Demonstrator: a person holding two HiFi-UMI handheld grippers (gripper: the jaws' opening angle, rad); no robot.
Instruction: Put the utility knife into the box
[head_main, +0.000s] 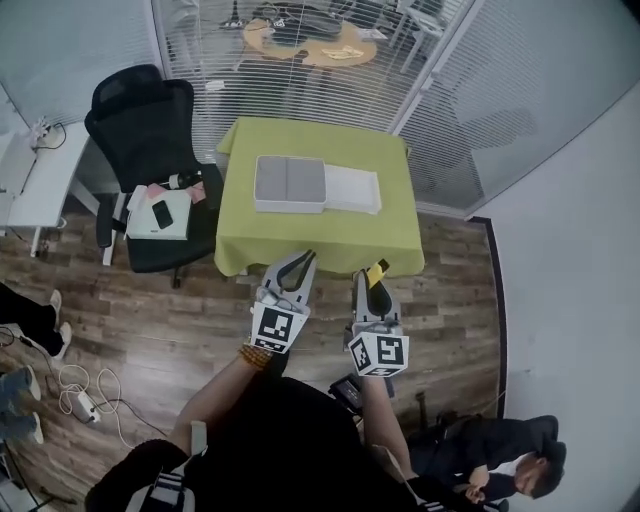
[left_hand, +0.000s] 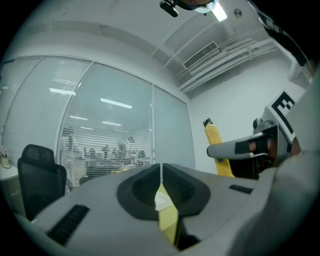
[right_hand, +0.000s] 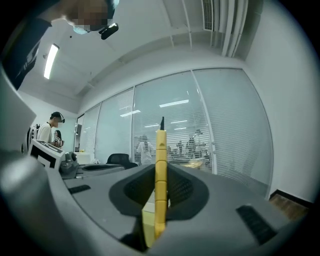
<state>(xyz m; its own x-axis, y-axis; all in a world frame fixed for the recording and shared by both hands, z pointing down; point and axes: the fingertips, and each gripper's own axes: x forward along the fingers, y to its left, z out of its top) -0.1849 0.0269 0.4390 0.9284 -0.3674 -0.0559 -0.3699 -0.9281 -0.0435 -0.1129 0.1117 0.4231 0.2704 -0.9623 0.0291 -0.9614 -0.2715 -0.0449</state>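
Right gripper (head_main: 366, 286) pinches utility knife (head_main: 377, 271), left gripper (head_main: 301, 262) pressed together, near table (head_main: 330, 232) edge.

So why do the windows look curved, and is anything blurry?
Wide-angle lenses: both gripper views bulge the glass walls and darken at the corners; the head view bows the room round the green-clothed table. Right gripper view shows the yellow utility knife sharp.

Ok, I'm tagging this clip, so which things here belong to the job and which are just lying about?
Job: utility knife, held in the right tongs; open box on the green table.
Lying about: office chair, phone on its seat; left tongs, shut and empty.
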